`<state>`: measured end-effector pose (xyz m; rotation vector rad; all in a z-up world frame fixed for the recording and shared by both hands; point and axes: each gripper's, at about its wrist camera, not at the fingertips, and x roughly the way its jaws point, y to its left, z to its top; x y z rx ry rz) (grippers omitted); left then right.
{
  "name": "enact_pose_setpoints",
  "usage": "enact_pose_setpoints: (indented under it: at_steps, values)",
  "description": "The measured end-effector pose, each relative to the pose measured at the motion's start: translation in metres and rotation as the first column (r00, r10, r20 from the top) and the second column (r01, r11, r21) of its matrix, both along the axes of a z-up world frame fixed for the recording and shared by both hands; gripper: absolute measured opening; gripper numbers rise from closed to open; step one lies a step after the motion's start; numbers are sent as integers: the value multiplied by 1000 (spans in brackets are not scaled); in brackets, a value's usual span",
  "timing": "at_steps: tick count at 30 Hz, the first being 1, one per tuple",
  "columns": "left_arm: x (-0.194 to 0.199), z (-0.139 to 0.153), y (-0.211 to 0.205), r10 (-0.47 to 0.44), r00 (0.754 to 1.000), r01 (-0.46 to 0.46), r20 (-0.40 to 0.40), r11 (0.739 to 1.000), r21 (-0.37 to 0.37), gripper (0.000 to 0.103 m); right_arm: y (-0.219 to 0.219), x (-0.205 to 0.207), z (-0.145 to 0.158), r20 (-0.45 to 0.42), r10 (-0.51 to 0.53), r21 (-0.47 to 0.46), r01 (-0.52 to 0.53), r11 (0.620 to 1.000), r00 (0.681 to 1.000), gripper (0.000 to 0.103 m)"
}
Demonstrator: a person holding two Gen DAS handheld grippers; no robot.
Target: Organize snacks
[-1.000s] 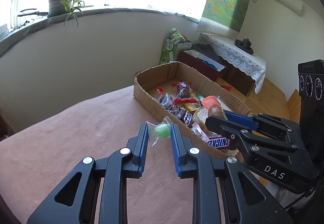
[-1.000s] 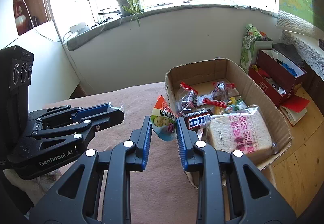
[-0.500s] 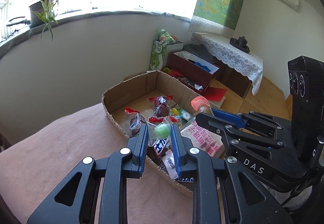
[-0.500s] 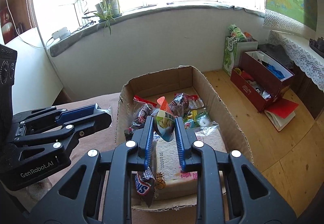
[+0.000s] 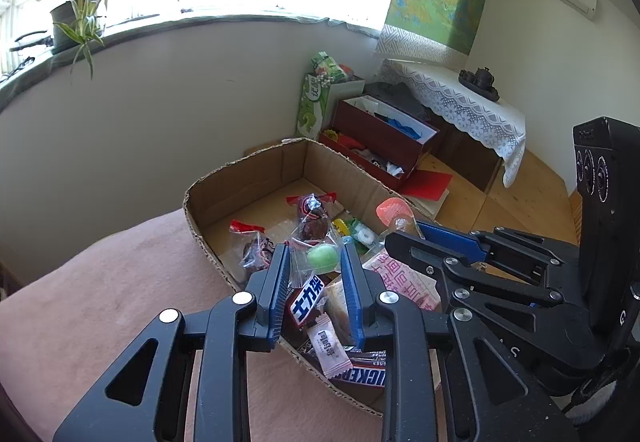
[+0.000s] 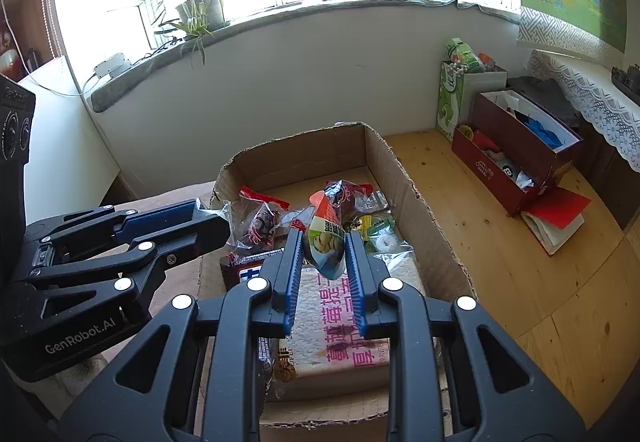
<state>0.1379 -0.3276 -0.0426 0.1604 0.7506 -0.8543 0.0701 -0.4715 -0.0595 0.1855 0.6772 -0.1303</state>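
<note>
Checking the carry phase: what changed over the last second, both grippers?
Both grippers moved from over the pink cloth to above the cardboard box. The left gripper has just been opening, the green candy still between its jaws. The right gripper stays shut on the snack packet. Box contents unchanged.

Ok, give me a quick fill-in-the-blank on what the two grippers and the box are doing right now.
1. The left gripper has a clear-wrapped ____ candy between its jaws.
2. The right gripper holds a snack packet over the ____ box.
3. Below that packet lies a wrapped ____ loaf.

Missing words: green; cardboard; bread
</note>
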Motion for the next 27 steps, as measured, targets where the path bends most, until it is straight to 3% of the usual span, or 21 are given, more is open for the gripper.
enact_pose_setpoints:
  at_steps: [3,7,12,17,24,27]
  values:
    - [-1,1,1,3,1000,-3,3,1000,0,25,-1,-1,-1,-1,-1,7,1,1000,1000,24]
    - [-3,3,2,8,1000,-8,8,1000,-3,33,-1,-3,2,12,-18,-7,18,1000,1000,47]
    - [-4,5,5,12,1000,-12,13,1000,-4,36,-3,-7,5,20,-36,-17,36,999,999,55]
    - [-4,7,9,26,1000,-26,18,1000,-8,45,-5,-10,4,15,-50,-25,50,998,999,66]
    - [-6,10,14,39,999,-39,30,999,-5,58,-3,-15,-1,1,-59,-37,59,998,998,73]
    - [-6,10,17,46,999,-45,29,999,-7,61,0,-20,-1,6,-60,-41,60,997,998,82]
